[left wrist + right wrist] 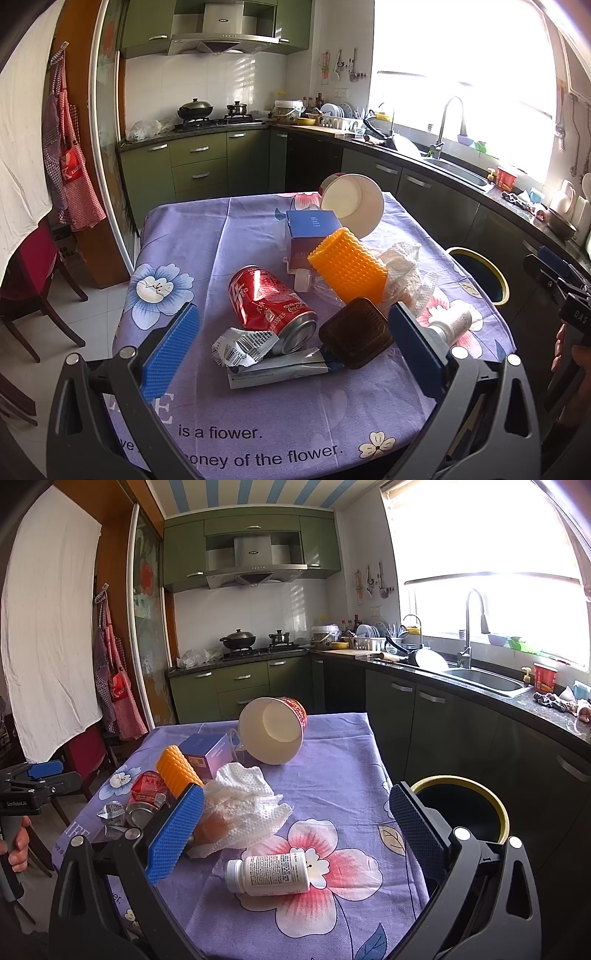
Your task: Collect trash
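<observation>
I had both grippers hovering at the near edge of the surface (207, 236), its purple flowered cloth covered in trash. The left gripper (293, 334) had its fingers spread wide and empty, facing the crushed red can (271, 301), a crumpled wrapper (243, 345) and a brown lid (354, 332). The right gripper (297, 825) was equally wide apart, holding nothing, with the white pill bottle (267, 873) lying on its side between the fingers. The bin (476, 805) stood just beside the surface's right edge.
</observation>
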Demonstrator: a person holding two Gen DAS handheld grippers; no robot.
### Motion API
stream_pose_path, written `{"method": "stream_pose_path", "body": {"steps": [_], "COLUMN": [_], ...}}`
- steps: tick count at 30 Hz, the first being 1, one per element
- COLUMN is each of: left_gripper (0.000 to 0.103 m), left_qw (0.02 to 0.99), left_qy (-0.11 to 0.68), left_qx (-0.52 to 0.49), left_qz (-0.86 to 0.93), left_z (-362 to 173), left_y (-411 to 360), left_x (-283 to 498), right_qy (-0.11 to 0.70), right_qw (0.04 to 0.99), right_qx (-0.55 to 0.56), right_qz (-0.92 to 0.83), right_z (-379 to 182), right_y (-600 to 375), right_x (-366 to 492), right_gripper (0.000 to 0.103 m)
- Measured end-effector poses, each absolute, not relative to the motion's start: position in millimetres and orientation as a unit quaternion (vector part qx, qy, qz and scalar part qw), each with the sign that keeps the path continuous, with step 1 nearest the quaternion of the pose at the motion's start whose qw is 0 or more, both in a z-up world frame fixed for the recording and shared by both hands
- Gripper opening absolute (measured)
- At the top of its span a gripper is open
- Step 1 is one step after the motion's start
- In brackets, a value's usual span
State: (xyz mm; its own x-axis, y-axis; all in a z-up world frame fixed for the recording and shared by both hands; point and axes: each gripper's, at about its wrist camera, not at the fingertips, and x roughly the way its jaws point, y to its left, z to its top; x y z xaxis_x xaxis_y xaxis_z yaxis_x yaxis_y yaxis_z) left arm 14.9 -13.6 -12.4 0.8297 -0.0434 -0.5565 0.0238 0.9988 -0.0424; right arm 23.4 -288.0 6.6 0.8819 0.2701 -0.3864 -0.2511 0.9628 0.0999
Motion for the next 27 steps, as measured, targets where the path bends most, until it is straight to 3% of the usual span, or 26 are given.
{"method": "stream_pose_path", "body": {"steps": [16, 27], "left_gripper": [0.097, 0.097], "left_qw": [0.954, 0.948], "left_qy": [0.299, 0.317], "left_qx": [-0.013, -0.005], "left_qz": [-0.017, 0.016], "left_z": [-16, -10], "left_y": [-10, 28], "left_x": [25, 120], "right_qy": [0.205, 0.220], "right_qw": [0.969, 0.960], "right_qx": [0.017, -0.044], "right_qz": [0.135, 0.168], "right_z": [8, 38], "right_y": [-291, -268], "right_x": [32, 131], "right_gripper": [0.099, 0.099]}}
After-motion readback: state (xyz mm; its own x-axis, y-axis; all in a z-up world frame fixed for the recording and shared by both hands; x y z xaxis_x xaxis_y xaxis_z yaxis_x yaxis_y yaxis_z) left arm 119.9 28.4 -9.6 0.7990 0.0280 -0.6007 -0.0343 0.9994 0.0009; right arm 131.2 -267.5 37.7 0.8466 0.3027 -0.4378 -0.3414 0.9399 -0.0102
